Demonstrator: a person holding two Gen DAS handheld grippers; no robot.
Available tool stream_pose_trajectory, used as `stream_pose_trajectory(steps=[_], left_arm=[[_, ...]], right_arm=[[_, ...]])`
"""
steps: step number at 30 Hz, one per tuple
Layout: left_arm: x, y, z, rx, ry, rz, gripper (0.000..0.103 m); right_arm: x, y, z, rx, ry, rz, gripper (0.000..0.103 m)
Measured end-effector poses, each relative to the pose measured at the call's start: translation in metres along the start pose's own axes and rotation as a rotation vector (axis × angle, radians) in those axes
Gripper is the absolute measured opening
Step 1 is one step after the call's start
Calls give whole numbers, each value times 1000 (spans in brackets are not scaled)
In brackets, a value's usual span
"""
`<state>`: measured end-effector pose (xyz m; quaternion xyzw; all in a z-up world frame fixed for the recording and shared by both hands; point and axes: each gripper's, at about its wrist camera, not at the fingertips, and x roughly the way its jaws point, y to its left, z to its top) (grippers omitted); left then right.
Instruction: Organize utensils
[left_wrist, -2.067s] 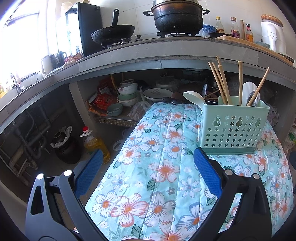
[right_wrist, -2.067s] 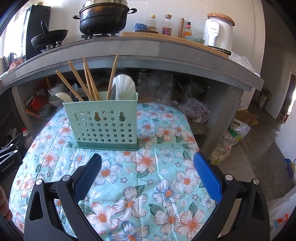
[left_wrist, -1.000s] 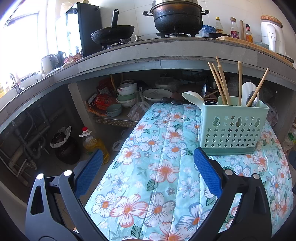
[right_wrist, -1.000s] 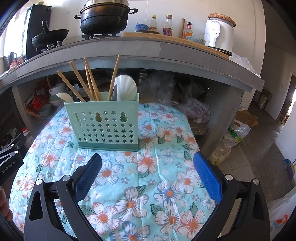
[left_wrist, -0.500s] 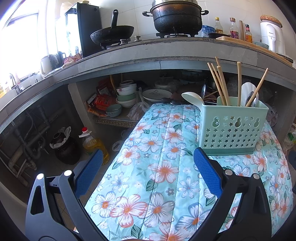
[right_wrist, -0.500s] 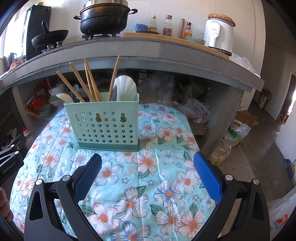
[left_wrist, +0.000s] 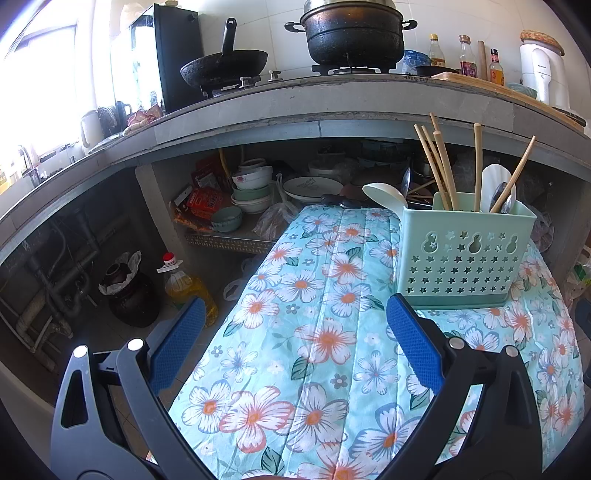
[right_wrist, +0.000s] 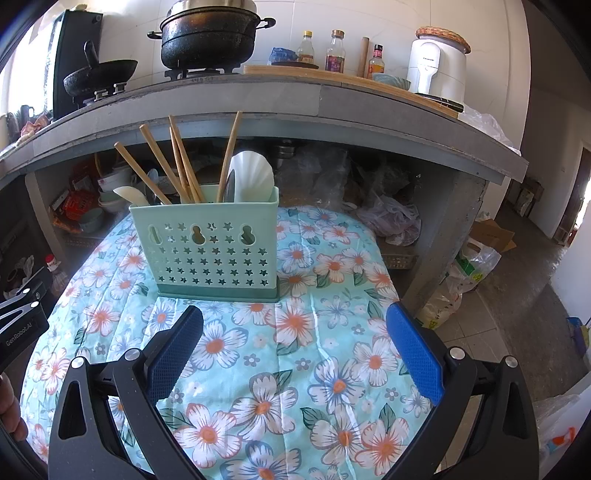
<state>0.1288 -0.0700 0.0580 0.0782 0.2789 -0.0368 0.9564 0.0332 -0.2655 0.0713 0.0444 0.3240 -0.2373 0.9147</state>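
A mint-green perforated utensil holder (left_wrist: 463, 254) (right_wrist: 216, 251) stands upright on the floral tablecloth (left_wrist: 325, 332) (right_wrist: 295, 332). Several wooden chopsticks (left_wrist: 439, 166) (right_wrist: 181, 166), a white rice paddle (right_wrist: 251, 177) (left_wrist: 495, 184) and a white spoon (left_wrist: 384, 194) (right_wrist: 129, 194) stick up out of it. My left gripper (left_wrist: 295, 339) is open and empty, low over the cloth, in front of and left of the holder. My right gripper (right_wrist: 295, 347) is open and empty, in front of the holder.
A grey concrete counter (left_wrist: 295, 107) overhangs behind the table, with a black pot (left_wrist: 351, 29), a wok (left_wrist: 225, 66) and bottles (right_wrist: 336, 51) on it. Bowls and plates (left_wrist: 255, 188) sit beneath. An oil bottle (left_wrist: 184, 284) and dark jar (left_wrist: 129, 291) stand on the floor left.
Both grippers have drifted very slightly; the holder sits a touch further right and higher in the right wrist view. Nothing was taken hold of or let go.
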Motion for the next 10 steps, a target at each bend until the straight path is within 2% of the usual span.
stream_pose_trajectory(steps=[10], left_arm=[[1, 0, 1, 0, 10, -8, 95]], right_arm=[[-1, 1, 1, 0, 0, 0, 97]])
